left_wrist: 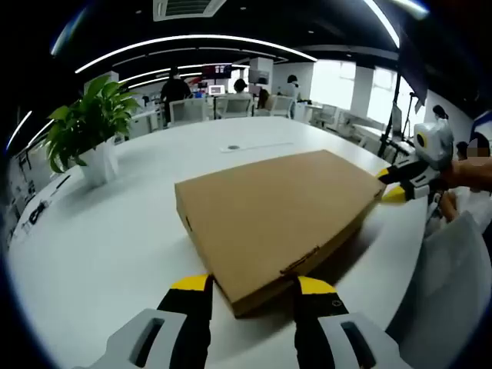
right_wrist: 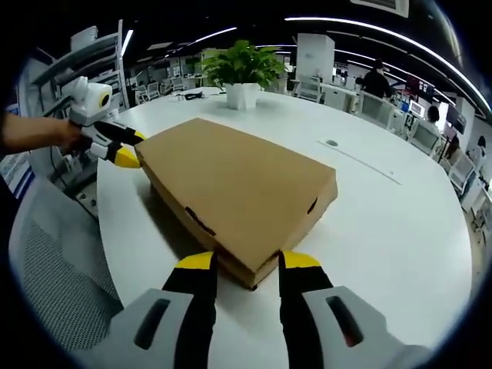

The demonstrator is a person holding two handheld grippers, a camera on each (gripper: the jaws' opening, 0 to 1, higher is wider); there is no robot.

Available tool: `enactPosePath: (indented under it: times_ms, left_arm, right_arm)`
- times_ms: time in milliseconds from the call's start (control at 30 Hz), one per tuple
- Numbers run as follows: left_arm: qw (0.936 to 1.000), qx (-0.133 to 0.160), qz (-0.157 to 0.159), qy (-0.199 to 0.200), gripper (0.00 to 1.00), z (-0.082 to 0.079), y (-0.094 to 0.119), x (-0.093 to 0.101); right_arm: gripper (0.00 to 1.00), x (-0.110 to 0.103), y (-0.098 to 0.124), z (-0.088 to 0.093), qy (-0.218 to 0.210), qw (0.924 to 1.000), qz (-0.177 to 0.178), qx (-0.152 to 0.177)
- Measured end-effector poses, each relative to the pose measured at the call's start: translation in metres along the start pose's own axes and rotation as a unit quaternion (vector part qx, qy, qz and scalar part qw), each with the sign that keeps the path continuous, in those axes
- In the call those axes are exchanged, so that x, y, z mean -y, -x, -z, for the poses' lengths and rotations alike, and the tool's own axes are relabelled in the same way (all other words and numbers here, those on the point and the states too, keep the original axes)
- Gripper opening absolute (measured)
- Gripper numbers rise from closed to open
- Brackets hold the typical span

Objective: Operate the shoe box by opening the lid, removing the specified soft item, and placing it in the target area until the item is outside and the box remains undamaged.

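Observation:
A closed brown cardboard shoe box [left_wrist: 269, 211] lies flat on the white table [left_wrist: 100, 254], lid down. In the left gripper view my left gripper [left_wrist: 254, 286] is open, and the box's near corner sits between its yellow-tipped jaws. My right gripper [left_wrist: 396, 184] comes in from the right at the box's opposite corner. In the right gripper view the same box [right_wrist: 238, 188] has its near corner between the jaws of my open right gripper [right_wrist: 249, 261]. There the left gripper [right_wrist: 123, 150], held by a hand, meets the far left corner. The box's contents are hidden.
A potted green plant [left_wrist: 88, 127] [right_wrist: 242, 69] stands on the table beyond the box. A small round port [left_wrist: 234, 147] [right_wrist: 331, 143] is set in the tabletop. A grey mesh chair [right_wrist: 54, 261] stands at the table's edge. People and desks fill the office behind.

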State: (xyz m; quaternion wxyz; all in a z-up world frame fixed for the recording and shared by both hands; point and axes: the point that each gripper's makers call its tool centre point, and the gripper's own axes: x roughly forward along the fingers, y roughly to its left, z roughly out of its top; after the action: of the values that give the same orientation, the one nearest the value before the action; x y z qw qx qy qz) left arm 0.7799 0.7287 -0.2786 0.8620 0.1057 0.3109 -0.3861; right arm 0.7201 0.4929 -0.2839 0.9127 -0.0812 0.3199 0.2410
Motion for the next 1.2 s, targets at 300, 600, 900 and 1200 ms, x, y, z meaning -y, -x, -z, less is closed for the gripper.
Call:
enactPosePath:
  times_ms: [300,600,900,1200]
  left_arm:
    - [1.0000,-0.003,-0.004,0.002,0.44,0.010,0.012,-0.011]
    - [0.9999,-0.012,-0.005,0.002,0.44,0.020,0.025,-0.024]
    - [0.9998,-0.020,-0.006,0.006,0.44,0.028,0.037,-0.033]
    - [0.9998,-0.019,0.006,0.000,0.48,0.025,0.039,-0.029]
  right_arm:
    - [0.27,-0.025,-0.004,-0.003,0.000,0.9999,-0.009,0.005]
    - [0.26,-0.043,-0.009,-0.008,-0.001,0.9998,-0.018,0.009]
    - [0.26,-0.055,-0.011,-0.013,0.001,0.9995,-0.030,0.014]
    - [0.27,-0.055,-0.006,-0.018,0.001,0.9992,-0.034,0.022]
